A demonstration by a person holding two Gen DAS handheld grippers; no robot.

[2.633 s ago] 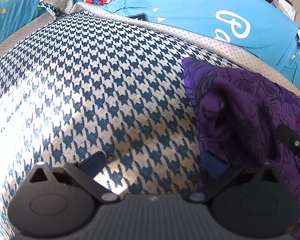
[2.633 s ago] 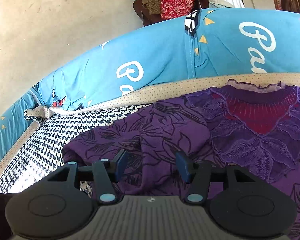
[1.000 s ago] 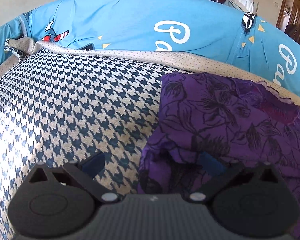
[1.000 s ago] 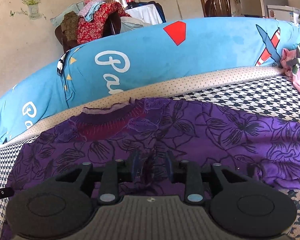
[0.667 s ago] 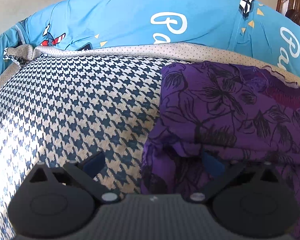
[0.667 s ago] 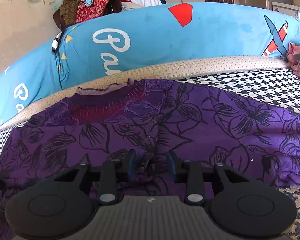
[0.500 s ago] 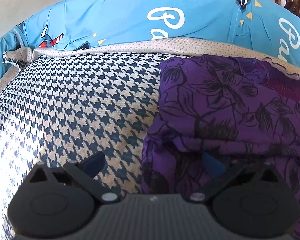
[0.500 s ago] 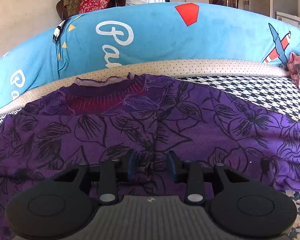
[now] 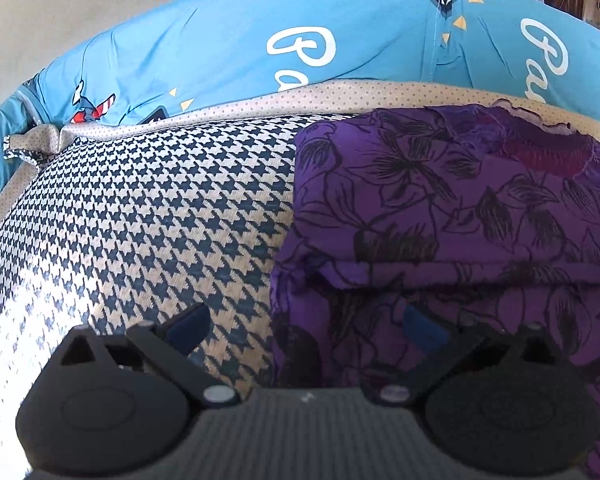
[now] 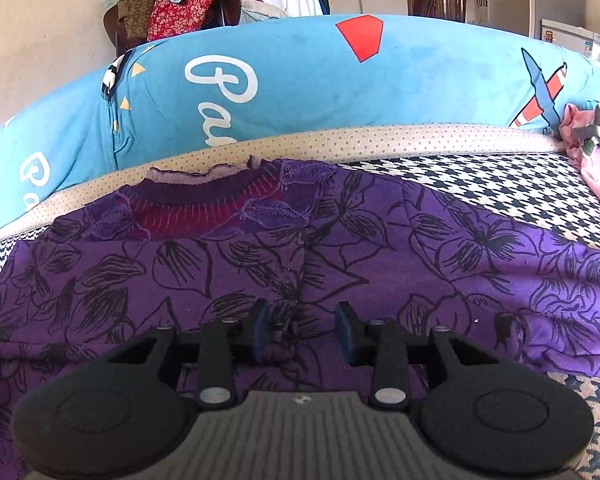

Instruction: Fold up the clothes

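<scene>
Garment: purple top (image 10: 340, 248), thin limp cloth printed with black outlined leaves and flowers, lace-edged ribbed maroon neckline; it lies spread on the houndstooth cover, neckline toward the bolster.
Bolster: blue cushion (image 10: 300, 88), long, rounded, smooth fabric with white script.
Cover: houndstooth cover (image 9: 148, 216), coarse woven navy-and-cream check, dotted beige border.
Left gripper (image 9: 304, 320): jaws wide apart, straddling the top's folded side edge, nothing clamped.
Right gripper (image 10: 302, 330): blue pads partly apart, a small pucker of purple cloth between them; whether they pinch it, cannot tell.

Left side of the houndstooth cover (image 9: 140, 220) is wide open; purple top (image 10: 260, 272) fills the middle, pink clothes (image 10: 596, 168) crowd the far right edge.
</scene>
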